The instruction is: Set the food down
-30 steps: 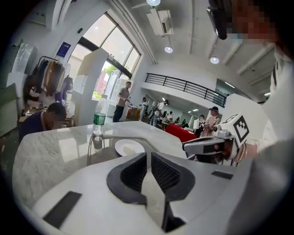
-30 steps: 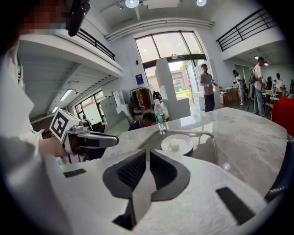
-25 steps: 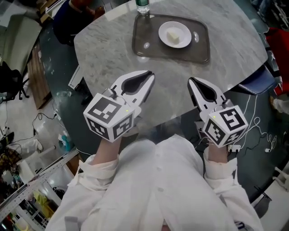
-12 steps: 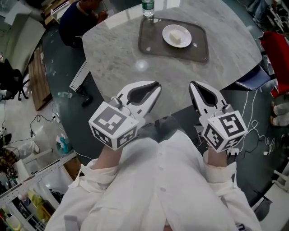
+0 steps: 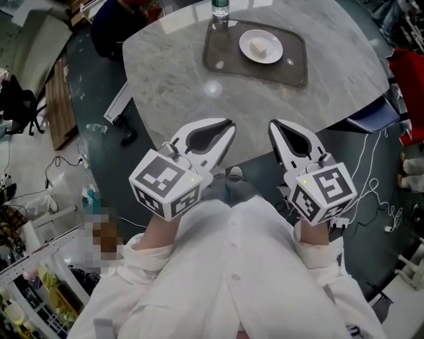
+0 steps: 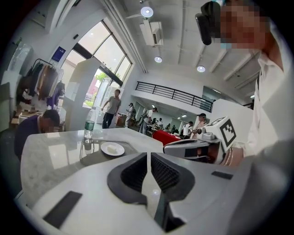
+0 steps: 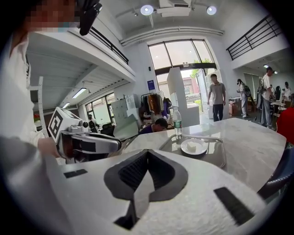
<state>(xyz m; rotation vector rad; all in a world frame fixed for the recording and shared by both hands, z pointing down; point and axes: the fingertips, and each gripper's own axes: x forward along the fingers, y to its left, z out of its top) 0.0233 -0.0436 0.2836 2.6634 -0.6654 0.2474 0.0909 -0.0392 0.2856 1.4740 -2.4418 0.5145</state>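
A white plate (image 5: pixel 261 46) with a small pale piece of food (image 5: pixel 258 48) sits on a dark glass tray (image 5: pixel 291 69) at the far side of the marble table (image 5: pixel 179 73). Both grippers hover close to my body at the table's near edge, far from the tray. My left gripper (image 5: pixel 228 124) is shut with nothing in it, and my right gripper (image 5: pixel 273 124) is also shut and empty. The plate (image 6: pixel 112 148) shows small and distant in the left gripper view. In the right gripper view the plate (image 7: pixel 194 147) lies beyond the shut jaws.
A water bottle (image 5: pixel 220 8) stands at the tray's far left corner. A person in dark clothes (image 5: pixel 116 20) sits at the table's far left. A blue chair (image 5: pixel 371 122) stands at the right, cables lie on the floor (image 5: pixel 377 198), and cluttered shelves (image 5: pixel 33 291) are at the lower left.
Both grippers have drawn back from over the table to its near edge, towards my body. The plate and tray stay where they were.
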